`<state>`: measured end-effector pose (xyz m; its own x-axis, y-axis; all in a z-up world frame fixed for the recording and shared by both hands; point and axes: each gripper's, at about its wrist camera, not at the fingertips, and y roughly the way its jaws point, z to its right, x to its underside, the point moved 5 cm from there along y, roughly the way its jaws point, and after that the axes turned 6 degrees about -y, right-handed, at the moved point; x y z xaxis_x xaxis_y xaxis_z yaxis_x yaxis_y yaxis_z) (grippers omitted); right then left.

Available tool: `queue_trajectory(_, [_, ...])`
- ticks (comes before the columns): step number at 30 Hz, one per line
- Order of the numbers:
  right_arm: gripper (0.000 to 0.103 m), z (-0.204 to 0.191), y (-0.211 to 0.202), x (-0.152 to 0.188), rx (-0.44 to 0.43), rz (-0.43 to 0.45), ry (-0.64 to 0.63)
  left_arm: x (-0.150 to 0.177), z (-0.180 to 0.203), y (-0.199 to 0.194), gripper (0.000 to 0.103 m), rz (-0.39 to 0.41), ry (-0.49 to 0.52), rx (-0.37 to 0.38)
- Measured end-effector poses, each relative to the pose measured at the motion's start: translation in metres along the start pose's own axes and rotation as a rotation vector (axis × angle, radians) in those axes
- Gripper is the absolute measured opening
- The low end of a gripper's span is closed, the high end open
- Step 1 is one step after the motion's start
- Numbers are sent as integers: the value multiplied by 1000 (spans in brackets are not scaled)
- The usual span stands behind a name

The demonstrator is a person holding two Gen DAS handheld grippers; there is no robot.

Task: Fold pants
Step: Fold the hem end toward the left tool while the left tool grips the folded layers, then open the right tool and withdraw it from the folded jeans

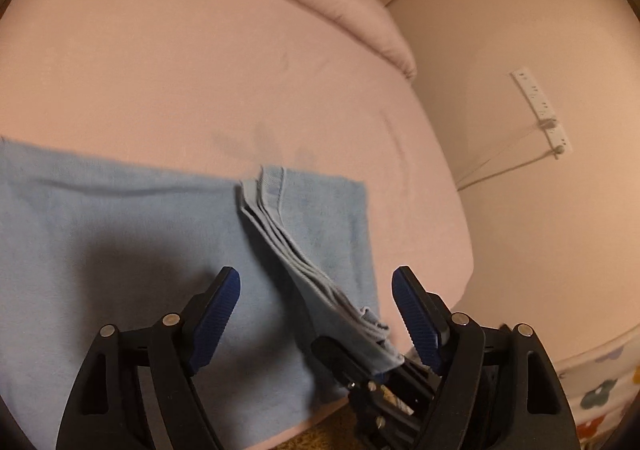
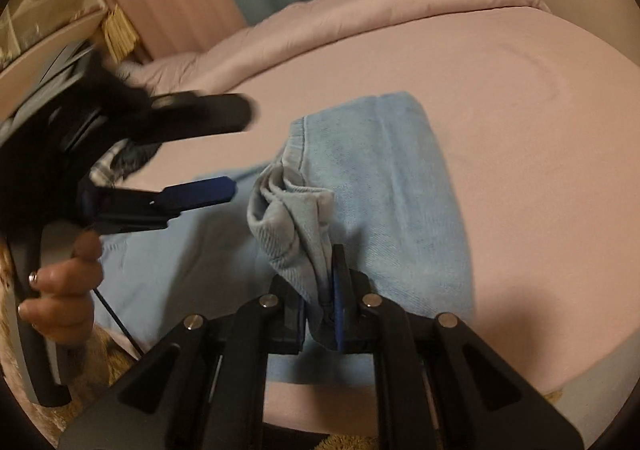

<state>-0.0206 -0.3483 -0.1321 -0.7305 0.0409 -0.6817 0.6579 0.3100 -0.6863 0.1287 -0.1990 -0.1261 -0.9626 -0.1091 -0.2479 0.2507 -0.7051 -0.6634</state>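
Pink bed (image 1: 180,81) w/ pants (image 2: 392,185) flat; right gripper (image 2: 326,290) clamped on hem bunch, left gripper (image 1: 316,322) jaws apart, empty, just beside.

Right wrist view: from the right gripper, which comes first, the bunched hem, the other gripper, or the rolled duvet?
1. Bunched hem of the jeans, clamped in the right gripper.
2. Left gripper, open, left of it.
3. Rolled duvet, along the bed's far edge.
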Motion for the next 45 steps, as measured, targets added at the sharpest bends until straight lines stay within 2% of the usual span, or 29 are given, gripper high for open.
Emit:
queue_trajectory(3, [12, -4, 4, 0, 18, -13, -26, 2, -1, 21, 78, -52, -28, -5])
queue_trajectory(4, [12, -5, 4, -1, 15, -11, -27, 2, -1, 26, 74, -55, -32, -5])
queue_trajectory(5, [12, -5, 4, -1, 6, -12, -27, 2, 0, 31, 65, -53, -22, 4])
queue_trajectory(6, [12, -6, 5, -1, 2, -15, -30, 3, 1, 33, 32, -62, -7, -13])
queue_trajectory(7, [12, -5, 3, 0, 4, -19, -33, 3, -2, 36, 17, -60, 0, -63])
queue_trajectory(8, [12, -5, 4, 0, 20, -21, -40, 4, -7, 35, 11, -56, -14, -89])
queue_trajectory(9, [13, -8, 7, 1, 35, -32, -48, 5, -13, 32, 7, -52, -44, -74])
queue_trajectory(11, [14, -15, 10, -1, 48, -34, -62, 9, -18, 21, 6, -37, -59, -57])
queue_trajectory(14, [17, -32, 6, -7, 16, -25, -100, 14, -15, -17, 6, 34, -3, -55])
queue_trajectory(16, [32, -45, 0, -13, -22, -10, -112, 10, -13, -35, 6, 69, 17, -49])
queue_trajectory(17, [37, -52, -4, -15, -52, 1, -118, 10, -15, -46, 6, 86, 19, -48])
queue_trajectory(19, [55, -65, -18, -18, -112, 28, -143, 10, -20, -66, 6, 128, 44, -62])
queue_trajectory(22, [69, -75, -36, -19, -120, 49, -181, 11, -39, -91, 6, 187, 73, -142])
queue_trajectory(24, [73, -76, -37, -23, -90, 51, -189, 11, -56, -96, 6, 218, 73, -218])
queue_trajectory(27, [74, -66, -29, -24, -25, 29, -169, 15, -78, -87, 6, 193, 75, -299])
queue_trajectory(31, [74, -43, -4, -20, 68, -50, -103, 19, -102, -66, 6, 157, 57, -365])
queue_trajectory(35, [74, -36, 16, -15, 96, -113, -45, 22, -114, -53, 6, 136, 34, -372])
queue_trajectory(39, [74, -34, 24, -15, 142, -125, -54, 23, -111, -46, 6, 136, 40, -383])
queue_trajectory(42, [74, -38, 28, -14, 159, -152, -45, 25, -102, -55, 7, 151, 43, -394])
queue_trajectory(45, [74, -37, 33, -3, 164, -174, -38, 29, -97, -67, 7, 164, 39, -373])
